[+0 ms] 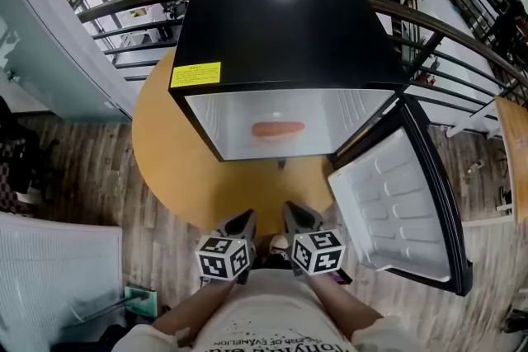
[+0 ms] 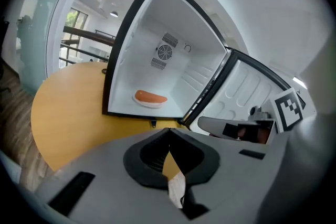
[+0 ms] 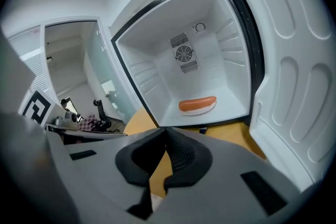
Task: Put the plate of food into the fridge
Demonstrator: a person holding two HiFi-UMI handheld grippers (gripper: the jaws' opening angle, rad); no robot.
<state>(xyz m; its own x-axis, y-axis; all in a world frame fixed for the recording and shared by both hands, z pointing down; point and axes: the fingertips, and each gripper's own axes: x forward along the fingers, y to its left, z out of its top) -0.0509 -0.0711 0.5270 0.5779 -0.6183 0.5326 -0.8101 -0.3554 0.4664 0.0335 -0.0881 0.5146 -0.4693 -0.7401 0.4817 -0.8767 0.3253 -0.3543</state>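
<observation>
- Found the table, round and yellow, filling the middle of the head view, with wood floor around it.
- Found the fridge, black outside and white inside, on the table's far part, its mouth facing near.
- Saw its door swung wide open to the right, shelves bare.
- Saw the left gripper and right gripper side by side at the near edge of the table, close to the body and well apart from the fridge.
- Read the left gripper as clenched on nothing: tips met, only table showing behind.
- Read the right gripper the same way: tips together, empty.
- Located the plate on the fridge floor, about midway across and towards the near edge, so judged the placing done and the door the likely remaining step.
- Noted the sausage lying loose along the plate, covering most of it.
- Judged the plate light, stiff and possibly breakable, with a smooth rim apt to slip under a weak pinch.
- Judged the sausage soft and free to roll, so called for a level carry.
- Picked the near rim as the place to pinch, clear of the sausage; could not tell the rim's depth.
</observation>
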